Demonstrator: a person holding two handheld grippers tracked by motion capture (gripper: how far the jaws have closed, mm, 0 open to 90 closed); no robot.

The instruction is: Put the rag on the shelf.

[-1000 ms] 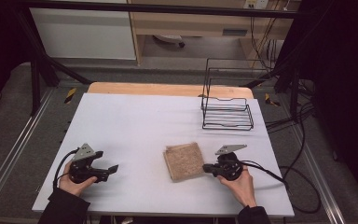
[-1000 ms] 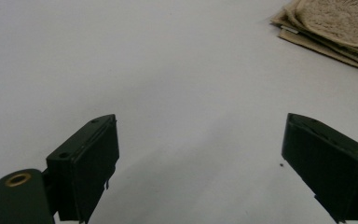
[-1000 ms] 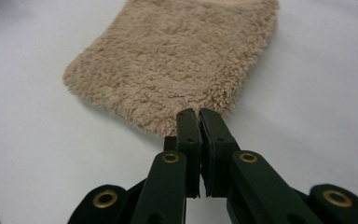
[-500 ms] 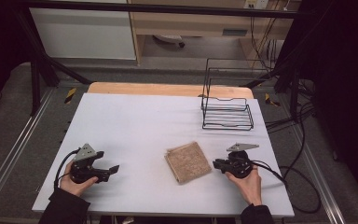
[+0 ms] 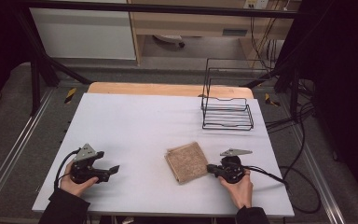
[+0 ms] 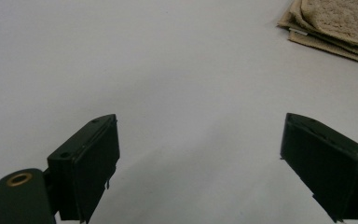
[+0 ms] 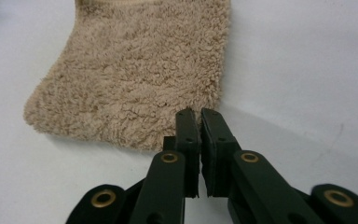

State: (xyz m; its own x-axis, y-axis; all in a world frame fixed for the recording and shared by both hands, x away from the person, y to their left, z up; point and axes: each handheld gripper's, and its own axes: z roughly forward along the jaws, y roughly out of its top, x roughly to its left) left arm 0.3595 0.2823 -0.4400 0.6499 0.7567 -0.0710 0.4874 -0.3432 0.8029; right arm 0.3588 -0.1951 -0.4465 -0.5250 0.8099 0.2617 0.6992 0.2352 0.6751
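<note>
**Right gripper at the towel's near corner, left gripper well off**

A folded tan towel point(image 5: 187, 161) lies flat on a white table point(image 5: 135, 121), in the near half and a little right of centre. It is roughly square, turned slightly so that its edges run at a slant to the table's edge.

The right gripper point(image 5: 210, 169) lies low on the table just right of the towel, its tips pointing left at the towel's near right corner. In the right gripper view its two black jaws stand pressed together with only a thin slit between them, and the tips point(image 7: 199, 114) sit at the towel's point(image 7: 135, 79) fluffy edge. Whether they pinch any cloth or merely touch it cannot be told.

The left gripper point(image 5: 114, 169) rests near the table's front left, well apart from the towel, pointing right toward it. Its jaws stand wide apart with nothing between them; its own view point(image 6: 200, 154) shows bare table and the towel's layered corner point(image 6: 335, 23) far off at the upper right.

The right hand point(image 5: 237, 189) is clearly nearer, so the next move on the towel likely falls to it. A black wire rack point(image 5: 227, 112) stands at the far right, apart from everything.
</note>
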